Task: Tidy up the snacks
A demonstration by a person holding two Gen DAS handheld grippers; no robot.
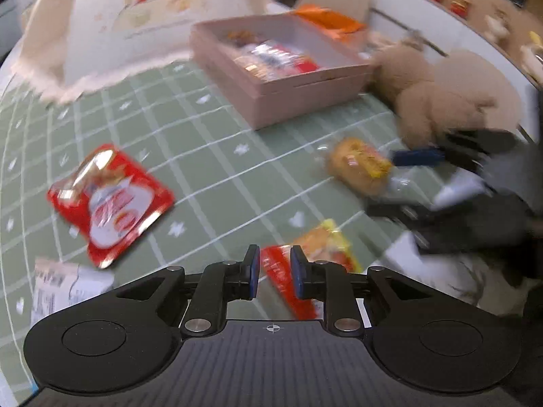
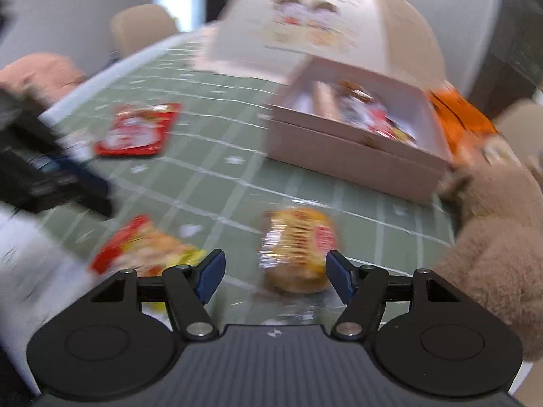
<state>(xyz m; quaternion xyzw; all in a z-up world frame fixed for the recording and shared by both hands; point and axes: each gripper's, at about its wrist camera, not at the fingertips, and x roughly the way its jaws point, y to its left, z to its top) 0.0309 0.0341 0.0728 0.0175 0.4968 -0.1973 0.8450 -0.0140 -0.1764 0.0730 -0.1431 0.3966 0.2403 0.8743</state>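
Note:
A pink box (image 1: 305, 91) with snack packets inside stands on the green checked tablecloth; it also shows in the right wrist view (image 2: 356, 159). My left gripper (image 1: 275, 271) has its jaws narrowly apart around the end of a red and yellow snack packet (image 1: 325, 247), seen too in the right wrist view (image 2: 142, 247). My right gripper (image 2: 275, 274) is open, its fingers either side of a wrapped bun (image 2: 298, 247), which also shows in the left wrist view (image 1: 359, 166). A red packet (image 1: 108, 200) lies at left, also in the right wrist view (image 2: 135, 130).
A tan plush toy (image 1: 441, 101) sits right of the box, also in the right wrist view (image 2: 492, 247). An orange packet (image 2: 461, 122) lies behind the box. A domed food cover (image 1: 135, 23) stands at the back. A white paper (image 1: 61, 288) lies near left.

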